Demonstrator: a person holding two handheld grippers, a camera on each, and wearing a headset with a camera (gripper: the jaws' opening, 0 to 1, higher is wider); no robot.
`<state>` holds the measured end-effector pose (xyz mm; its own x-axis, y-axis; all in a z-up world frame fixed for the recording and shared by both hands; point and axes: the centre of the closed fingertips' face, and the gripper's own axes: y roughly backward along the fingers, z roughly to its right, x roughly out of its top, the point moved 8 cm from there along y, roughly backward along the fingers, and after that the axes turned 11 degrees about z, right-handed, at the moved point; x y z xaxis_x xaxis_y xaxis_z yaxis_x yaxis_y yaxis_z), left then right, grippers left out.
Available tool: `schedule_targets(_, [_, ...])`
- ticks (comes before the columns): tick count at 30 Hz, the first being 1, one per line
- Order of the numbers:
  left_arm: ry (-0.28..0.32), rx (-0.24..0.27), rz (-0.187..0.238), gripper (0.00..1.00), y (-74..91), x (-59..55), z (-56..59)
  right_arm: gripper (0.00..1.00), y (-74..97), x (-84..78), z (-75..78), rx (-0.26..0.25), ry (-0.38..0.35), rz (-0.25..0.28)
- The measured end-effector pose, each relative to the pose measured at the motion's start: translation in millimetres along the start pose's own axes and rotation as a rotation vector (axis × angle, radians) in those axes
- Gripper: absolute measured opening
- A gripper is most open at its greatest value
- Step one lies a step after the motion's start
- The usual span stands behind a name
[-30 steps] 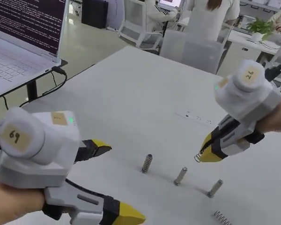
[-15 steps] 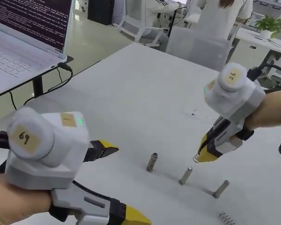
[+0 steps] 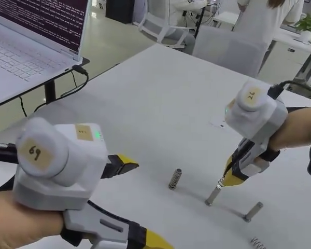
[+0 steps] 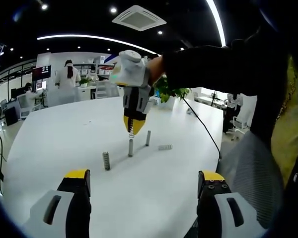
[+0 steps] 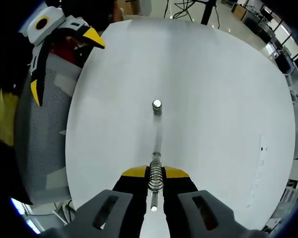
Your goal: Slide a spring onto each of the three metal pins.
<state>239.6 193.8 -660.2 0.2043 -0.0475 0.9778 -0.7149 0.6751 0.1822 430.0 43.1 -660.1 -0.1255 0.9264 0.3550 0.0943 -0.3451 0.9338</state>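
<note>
Spring [image 5: 155, 179] clamped in right gripper [image 5: 155, 173] above middle pin [image 3: 213, 196].

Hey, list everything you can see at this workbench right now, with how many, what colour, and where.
table: one, white, centre
metal pins: three, silver, upright in a row on it
springs: three, silver; sleeved spring on left pin, loose spring lying by right pin, held spring over middle pin
laptop: one, silver, left of table
plant: one, green, far right
people: at least two, white tops, far desks
left tool: one, grey-yellow, open, near left
right tool: one, grey-yellow, shut on held spring
</note>
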Motion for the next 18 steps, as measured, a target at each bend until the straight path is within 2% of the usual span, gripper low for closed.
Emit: schedule_targets(18, [0.002,-0.007,-0.003,0.84,0.3,-1.3,0.5,0.08,-6.4,-0.2,-4.2,0.010,-0.004,-0.010])
